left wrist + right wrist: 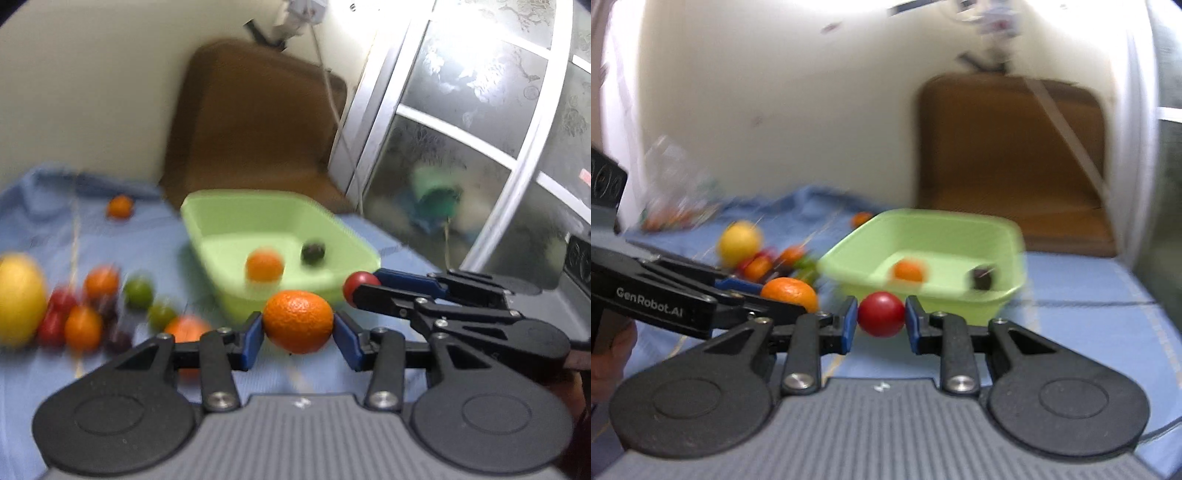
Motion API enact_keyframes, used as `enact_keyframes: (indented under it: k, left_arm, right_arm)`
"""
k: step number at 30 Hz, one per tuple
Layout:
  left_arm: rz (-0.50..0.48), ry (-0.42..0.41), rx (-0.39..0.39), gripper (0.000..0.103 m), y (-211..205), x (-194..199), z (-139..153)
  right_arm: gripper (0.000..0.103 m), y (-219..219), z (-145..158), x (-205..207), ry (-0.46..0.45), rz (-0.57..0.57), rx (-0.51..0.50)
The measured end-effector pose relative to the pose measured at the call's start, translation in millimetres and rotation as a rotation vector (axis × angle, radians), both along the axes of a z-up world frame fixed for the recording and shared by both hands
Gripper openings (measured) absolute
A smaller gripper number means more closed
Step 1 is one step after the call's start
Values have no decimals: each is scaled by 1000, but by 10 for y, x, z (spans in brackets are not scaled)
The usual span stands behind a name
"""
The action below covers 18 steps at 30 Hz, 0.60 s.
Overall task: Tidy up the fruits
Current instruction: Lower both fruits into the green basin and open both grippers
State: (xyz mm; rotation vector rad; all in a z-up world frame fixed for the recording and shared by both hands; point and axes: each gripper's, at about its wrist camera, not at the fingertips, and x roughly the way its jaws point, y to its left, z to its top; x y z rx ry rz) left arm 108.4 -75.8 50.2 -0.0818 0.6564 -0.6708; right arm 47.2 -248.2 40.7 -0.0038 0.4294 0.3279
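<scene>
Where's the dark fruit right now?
In the green tub, right side of its floor: the dark fruit lies right of the orange there.

Orange tangerine (297, 321), lime-green tub (221, 210)

left gripper (298, 330) clamped on orange (297, 320), right gripper (881, 320) clamped on red fruit (881, 314)

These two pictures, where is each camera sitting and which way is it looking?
Left wrist: on the left gripper, looking forward along its fingers at the orange it grips.
Right wrist: on the right gripper, looking forward at its red fruit; a hand shows.
Shared: green tub, blue cloth, each other's gripper.
</scene>
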Motion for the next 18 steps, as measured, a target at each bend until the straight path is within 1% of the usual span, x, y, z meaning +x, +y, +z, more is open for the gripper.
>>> enact_keyframes:
  k: [3,5,7,8,10,12,15,16,17,18]
  left_arm:
    - [5,11,3,42,-214,310,64]
    - [14,31,37,42,-349,510,37]
    - [31,77,81,42,-463,678,-44]
    - [36,94,88,41,-466,712,-83]
    - [42,110,81,44,-469,747,-128]
    - [54,118,85,49,-471,752,-152]
    - [74,104,90,58,-433,722,-136]
    - [80,103,82,58,-418,720,-115]
    - [87,97,70,58,-372,688,-85]
    - [92,88,59,58,-322,659,-44]
  right_arm:
    - [31,-173,65,219,-35,-66,19]
    - [31,-219,46,385,-29,-88,14]
    - [31,-229,-18,536,-3,-102,-10]
    - [31,-219,-54,595,12,-101,-17]
    - [32,-205,-116,653,30,-112,-37]
    - [33,-222,-156,696,41,-116,-33]
    - [33,-244,-167,710,41,-114,-16]
    - [35,-253,-163,695,36,-112,-15]
    - [39,-270,-156,681,29,-113,-14]
    - [39,-265,-145,652,20,-116,-14]
